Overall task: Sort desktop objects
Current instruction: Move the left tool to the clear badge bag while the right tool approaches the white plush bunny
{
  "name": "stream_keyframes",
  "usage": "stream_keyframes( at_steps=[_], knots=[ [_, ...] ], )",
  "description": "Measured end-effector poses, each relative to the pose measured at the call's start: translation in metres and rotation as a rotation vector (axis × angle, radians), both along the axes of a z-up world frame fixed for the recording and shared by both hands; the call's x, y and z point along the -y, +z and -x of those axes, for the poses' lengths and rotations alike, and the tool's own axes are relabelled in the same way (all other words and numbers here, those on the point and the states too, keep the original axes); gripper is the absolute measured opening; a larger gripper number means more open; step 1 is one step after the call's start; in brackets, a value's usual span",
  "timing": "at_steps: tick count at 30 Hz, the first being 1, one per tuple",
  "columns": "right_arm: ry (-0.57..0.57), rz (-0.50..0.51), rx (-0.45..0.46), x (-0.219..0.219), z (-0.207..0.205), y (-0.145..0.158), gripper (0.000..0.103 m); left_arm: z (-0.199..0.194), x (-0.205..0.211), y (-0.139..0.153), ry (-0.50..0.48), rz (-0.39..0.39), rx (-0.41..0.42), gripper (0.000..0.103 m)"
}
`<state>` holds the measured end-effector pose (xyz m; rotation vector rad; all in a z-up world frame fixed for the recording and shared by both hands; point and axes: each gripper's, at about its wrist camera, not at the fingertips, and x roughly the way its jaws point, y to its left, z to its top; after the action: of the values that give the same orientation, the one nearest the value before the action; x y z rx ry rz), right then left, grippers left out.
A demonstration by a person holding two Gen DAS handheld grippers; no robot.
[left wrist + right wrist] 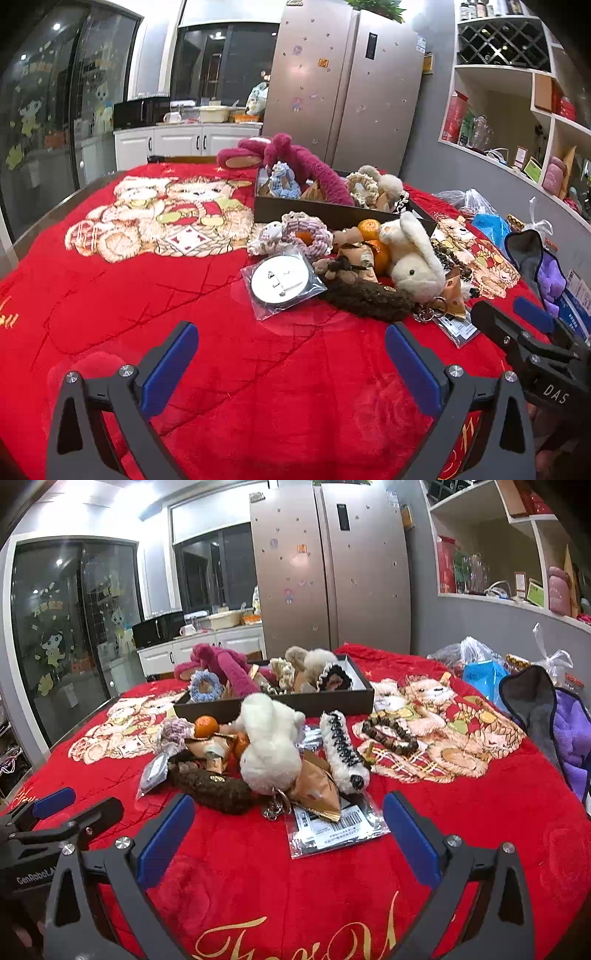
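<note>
**Sorting the soft clutter: two open grippers face a heap of plush and packets**

Hovering low over the red blanket [229,369] that covers the desk, the left gripper [291,354] holds its blue-padded jaws wide apart with nothing between them. Ahead lies the heap to be sorted: a round white badge in a clear bag [282,282], a pink knitted ring [308,232], two oranges [369,227], a dark brown furry piece [369,299] and a cream plush rabbit [413,258]. Behind them a dark shallow box [332,212] already carries a blue knitted ring [282,181] and a magenta plush toy [295,155]. The badge bag looks slick and flat, so a pinch at its loose corner seems the safer hold. The right gripper shows at the frame's right edge, near the heap.

Seen from the right wrist, the right gripper [288,834] also has its jaws spread, empty, just short of a clear packet with a barcode label [332,827]. That packet lies flat on the blanket and would likely slide; its raised edge is the place to take. The plush rabbit [271,746] stands nearest, light and squashy by the look of it, and should bear a firm squeeze across the body, though its metal key ring [275,806] may snag the crumpled brown paper [317,786] beside it. A white furry clip [343,753] and a string of dark beads [391,734] lie further right; the beads appear loose and apt to drape.
</note>
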<state>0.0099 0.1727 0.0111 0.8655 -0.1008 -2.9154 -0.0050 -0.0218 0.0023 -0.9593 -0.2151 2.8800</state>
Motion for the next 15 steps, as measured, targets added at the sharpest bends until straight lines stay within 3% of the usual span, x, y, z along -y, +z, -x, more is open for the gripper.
stream_keyframes(
  at_steps=[7, 15],
  knots=[
    [0.026, 0.023, 0.025, 0.000, 0.004, -0.004, 0.103, 0.007, 0.002, -0.007, 0.014, -0.003, 0.057, 0.103],
    [0.135, 0.081, 0.040, 0.009, 0.013, -0.006, 0.102, 0.019, 0.004, -0.014, -0.009, -0.040, 0.120, 0.103]
  ],
)
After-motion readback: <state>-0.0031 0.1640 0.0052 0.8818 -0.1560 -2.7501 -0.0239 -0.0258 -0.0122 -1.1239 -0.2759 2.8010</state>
